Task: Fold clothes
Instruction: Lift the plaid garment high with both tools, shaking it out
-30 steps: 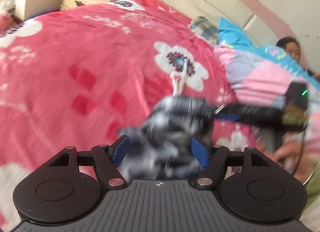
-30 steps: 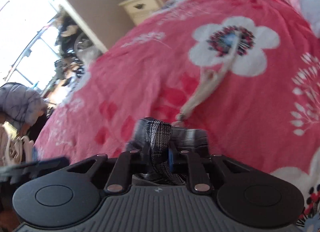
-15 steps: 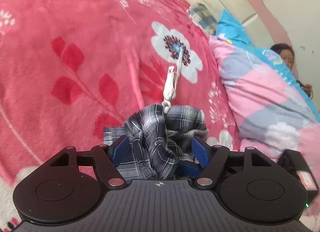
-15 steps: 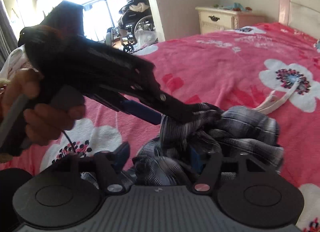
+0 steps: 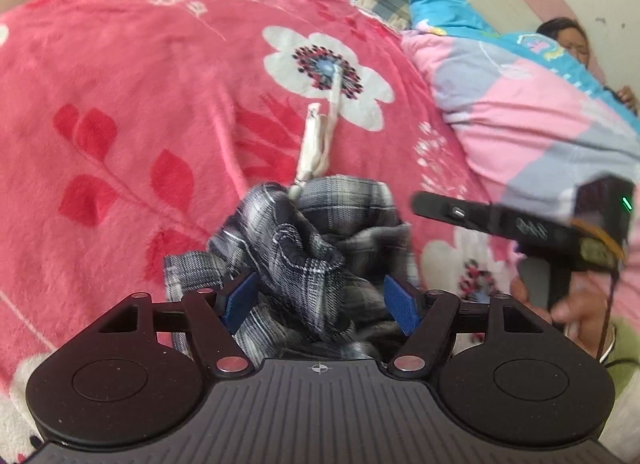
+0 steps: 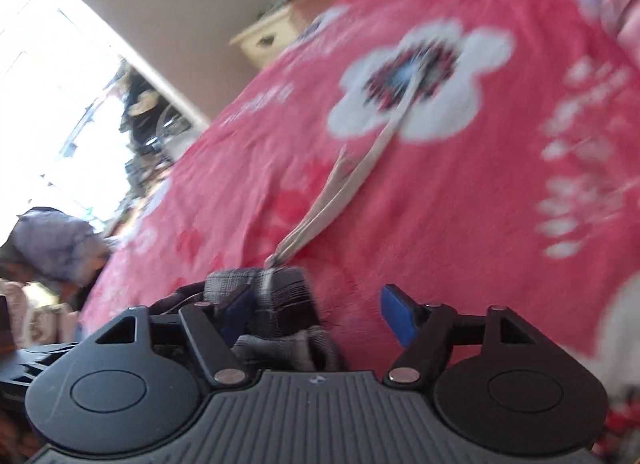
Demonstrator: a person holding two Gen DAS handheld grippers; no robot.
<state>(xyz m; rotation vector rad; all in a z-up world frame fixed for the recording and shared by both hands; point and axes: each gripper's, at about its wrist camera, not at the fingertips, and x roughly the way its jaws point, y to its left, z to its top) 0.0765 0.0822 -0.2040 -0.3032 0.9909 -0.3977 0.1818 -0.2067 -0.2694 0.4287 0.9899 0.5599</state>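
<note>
Plaid garment [image 5: 316, 248] sits crumpled on the near part of the pink floral blanket [image 5: 152, 76], white drawstring [image 5: 320, 136] trailing toward the far side. Left gripper [image 5: 320, 300] — jaws wide, cloth bunched between them, not pinched. Right gripper [image 6: 316, 312] — jaws wide, gripping nothing, fabric by its left pad.

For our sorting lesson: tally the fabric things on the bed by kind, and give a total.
Plaid garment: 1
White drawstring: 1
Red floral blanket: 1
Pink and blue quilt: 1
Total: 4
</note>
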